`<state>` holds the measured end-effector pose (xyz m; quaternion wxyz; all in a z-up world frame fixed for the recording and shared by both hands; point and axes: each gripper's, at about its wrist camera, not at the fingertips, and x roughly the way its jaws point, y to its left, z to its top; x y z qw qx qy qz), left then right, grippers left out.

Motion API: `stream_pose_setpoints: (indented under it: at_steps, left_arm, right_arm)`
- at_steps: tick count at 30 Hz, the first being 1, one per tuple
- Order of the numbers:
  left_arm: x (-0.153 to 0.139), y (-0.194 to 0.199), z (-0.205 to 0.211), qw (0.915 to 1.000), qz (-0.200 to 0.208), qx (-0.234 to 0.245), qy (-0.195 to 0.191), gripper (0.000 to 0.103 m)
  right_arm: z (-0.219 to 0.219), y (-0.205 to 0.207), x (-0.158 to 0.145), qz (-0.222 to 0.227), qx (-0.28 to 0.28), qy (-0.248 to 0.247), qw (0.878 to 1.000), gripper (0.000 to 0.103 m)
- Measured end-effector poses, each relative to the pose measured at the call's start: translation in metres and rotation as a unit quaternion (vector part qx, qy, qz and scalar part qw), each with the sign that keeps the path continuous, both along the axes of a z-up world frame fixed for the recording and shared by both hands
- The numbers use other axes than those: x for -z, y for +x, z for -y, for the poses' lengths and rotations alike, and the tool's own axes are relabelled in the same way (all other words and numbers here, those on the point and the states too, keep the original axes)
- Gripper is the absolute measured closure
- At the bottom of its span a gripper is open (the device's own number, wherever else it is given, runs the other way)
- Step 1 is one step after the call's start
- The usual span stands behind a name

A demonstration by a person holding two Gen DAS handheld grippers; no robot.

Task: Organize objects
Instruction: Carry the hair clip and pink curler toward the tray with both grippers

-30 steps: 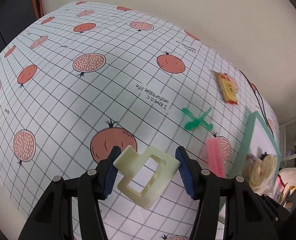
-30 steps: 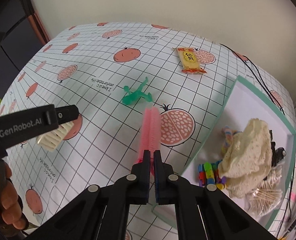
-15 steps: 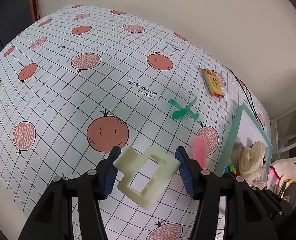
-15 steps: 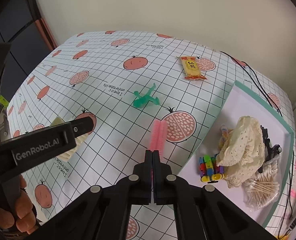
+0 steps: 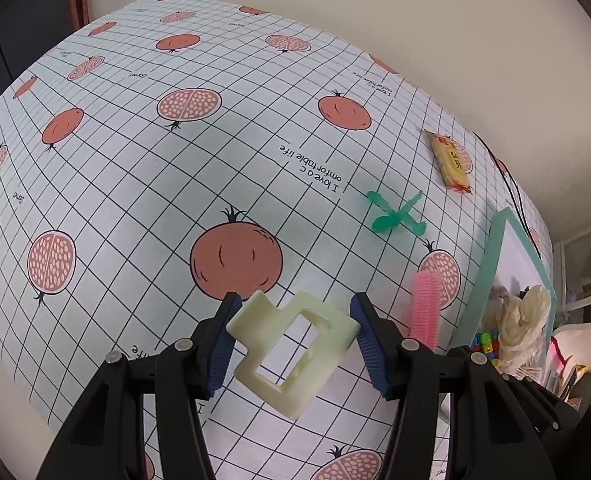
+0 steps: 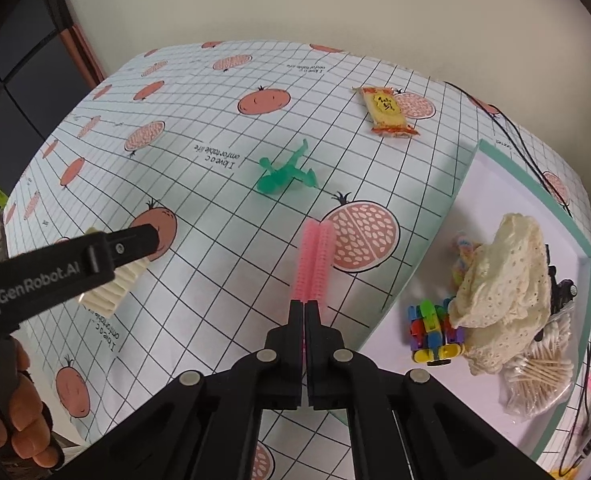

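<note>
Two grippers hang above a table, each with something in its grip. The left gripper (image 5: pixel 293 336) has its blue-padded jaws spread about the width of a cream hair claw clip (image 5: pixel 291 350), which they pinch at either side so it sits tilted between them. The right gripper (image 6: pixel 305 312) has its jaws pressed almost together on the near end of a pink bristled hair roller (image 6: pixel 315 260), which sticks straight out ahead of the fingertips, clear of the surface. At the lower left of the right wrist view a hand (image 6: pixel 23 420) grips the left tool's handle.

Under both tools lies a pale tablecloth (image 5: pixel 135 200) ruled in a dark grid and printed with whole and halved pomegranates and short lines of text. Just right of the right gripper a flat tray (image 6: pixel 491 184) with a teal rim and white floor rests on the cloth; it holds a small block toy in many colours (image 6: pixel 431 336), a crumpled cream lace cloth (image 6: pixel 503 280), a bag of cotton swabs (image 6: pixel 543 376) and a dark item mostly hidden behind the lace.

Further ahead of the roller's tip, a green plastic figure (image 6: pixel 285 174) lies on the cloth. Beyond it, near the far edge, rests a yellow snack packet (image 6: pixel 387 112). A black cable (image 6: pixel 515 136) runs over the far right corner. Behind the table rises a plain cream wall (image 6: pixel 335 0), and to the far left are dark panels with a reddish-brown frame (image 6: pixel 83 52).
</note>
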<state>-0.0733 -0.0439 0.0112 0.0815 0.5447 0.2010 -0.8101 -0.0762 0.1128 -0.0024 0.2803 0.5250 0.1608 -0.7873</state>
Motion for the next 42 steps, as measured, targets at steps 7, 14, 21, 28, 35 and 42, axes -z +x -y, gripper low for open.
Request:
stream_pose_setpoints:
  at_steps: [7, 14, 21, 28, 35, 42]
  left_arm:
    - [0.001, 0.000, -0.001, 1.0000, 0.002, 0.005, -0.004, 0.045]
    - [0.002, -0.001, -0.001, 1.0000, 0.004, 0.005, -0.003, 0.045]
    - [0.004, -0.001, 0.000, 1.0000, 0.006, 0.006, -0.003, 0.045]
    - [0.004, 0.000, -0.001, 1.0000, 0.006, 0.006, -0.004, 0.045]
    - [0.005, 0.000, 0.000, 1.0000, 0.006, 0.006, -0.005, 0.045]
    - [0.004, 0.000, 0.001, 1.0000, 0.005, 0.006, -0.005, 0.045]
  right_arm:
    - [0.009, 0.000, 0.011, -0.001, -0.003, 0.018, 1.000, 0.084]
    - [0.014, 0.000, 0.019, -0.007, -0.001, 0.036, 0.999, 0.067]
    - [0.021, 0.001, 0.033, -0.003, -0.008, 0.063, 0.998, 0.064]
    - [0.024, 0.003, 0.044, -0.002, -0.012, 0.087, 0.996, 0.064]
    - [0.023, 0.003, 0.044, 0.003, -0.012, 0.087, 0.996, 0.074]
    - [0.025, 0.009, 0.044, 0.008, -0.019, 0.085, 0.996, 0.074]
